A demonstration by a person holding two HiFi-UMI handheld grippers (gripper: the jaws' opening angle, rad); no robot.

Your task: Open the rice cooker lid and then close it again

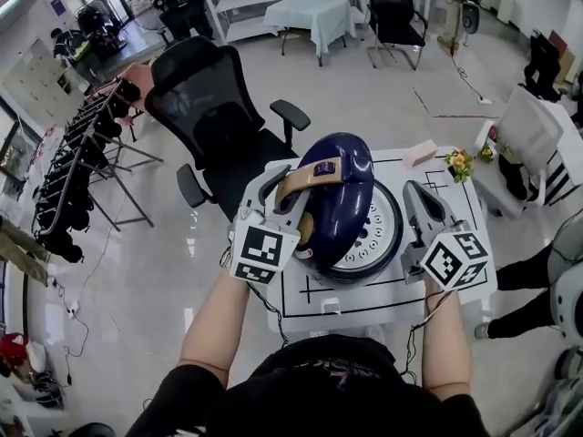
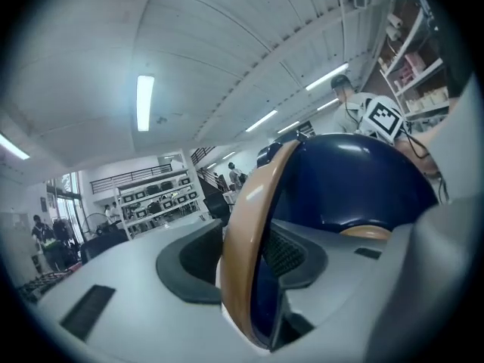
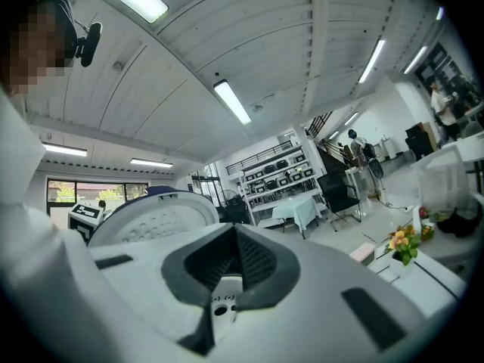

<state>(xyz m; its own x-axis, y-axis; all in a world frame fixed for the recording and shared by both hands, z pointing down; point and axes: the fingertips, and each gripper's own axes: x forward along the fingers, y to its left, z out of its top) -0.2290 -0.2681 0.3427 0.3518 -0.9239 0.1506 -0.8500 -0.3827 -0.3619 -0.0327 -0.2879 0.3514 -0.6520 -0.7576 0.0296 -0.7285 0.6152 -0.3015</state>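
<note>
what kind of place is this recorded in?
Probably a lab or data-collection workspace in an open office hall: black office chair, equipment shelves in the background, white table marked with black layout lines.

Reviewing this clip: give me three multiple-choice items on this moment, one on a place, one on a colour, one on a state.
1. Where on the table do the flowers stand?
A. near left corner
B. far right corner
C. middle of the near edge

2. What colour is the handle between the jaws of the left gripper?
A. tan
B. red
C. green

3. How do the jaws of the right gripper stand?
A. shut on the flowers
B. wide apart
C. shut with nothing between them

Answers:
1 B: the head view shows them at the table's far right corner.
2 A: the left gripper view shows a tan band clamped between the pads.
3 C: the right gripper view shows the pads meeting, empty.
</note>
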